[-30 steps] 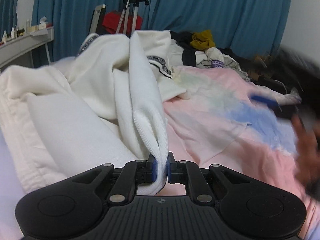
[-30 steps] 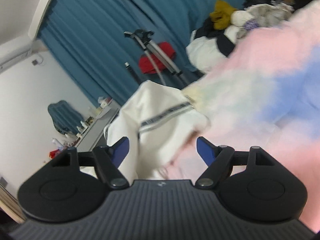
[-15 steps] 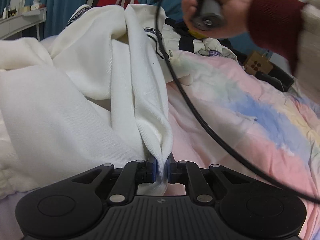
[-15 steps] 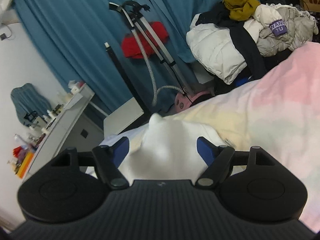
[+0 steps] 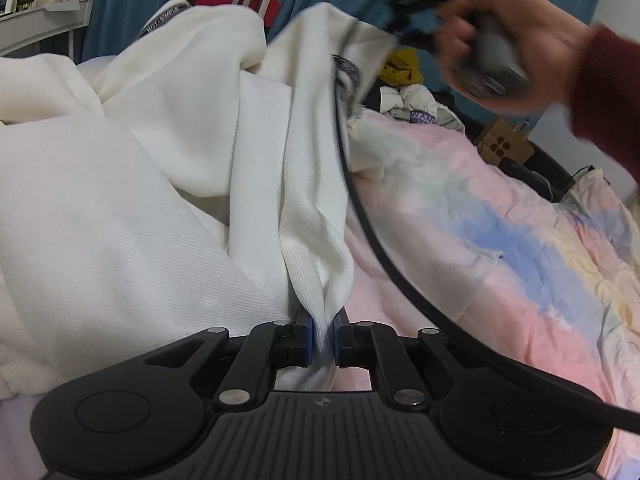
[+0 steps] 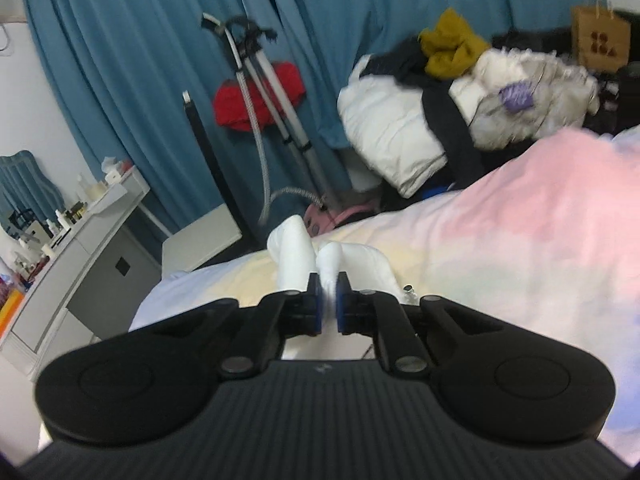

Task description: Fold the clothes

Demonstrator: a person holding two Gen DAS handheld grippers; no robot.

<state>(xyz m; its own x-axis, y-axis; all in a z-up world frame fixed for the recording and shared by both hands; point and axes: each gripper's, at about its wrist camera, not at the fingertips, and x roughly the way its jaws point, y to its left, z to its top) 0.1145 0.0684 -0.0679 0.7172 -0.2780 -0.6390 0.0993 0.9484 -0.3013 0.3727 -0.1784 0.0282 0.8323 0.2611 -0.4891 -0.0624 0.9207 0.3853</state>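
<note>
A white knit garment [image 5: 168,168] lies bunched on a bed with a pastel pink, blue and yellow cover [image 5: 500,248]. My left gripper [image 5: 323,338] is shut on a ribbed edge of the garment near the bed's front. My right gripper [image 6: 328,306] is shut on another white fold of the same garment [image 6: 296,256] at the far end of the bed. In the left wrist view the hand holding the right gripper [image 5: 492,48] is raised at upper right, with its black cable [image 5: 384,256] trailing across the bed.
A pile of clothes [image 6: 448,104] sits beyond the bed. A garment steamer stand [image 6: 272,92] and blue curtains [image 6: 140,60] stand behind. A white dresser [image 6: 76,248] with small bottles is at the left. A brown paper bag [image 6: 600,40] is at the right.
My right gripper has closed on a white fold of the garment; it was open before. The left gripper keeps its grip, and the garment has been lifted and stretched between the two.
</note>
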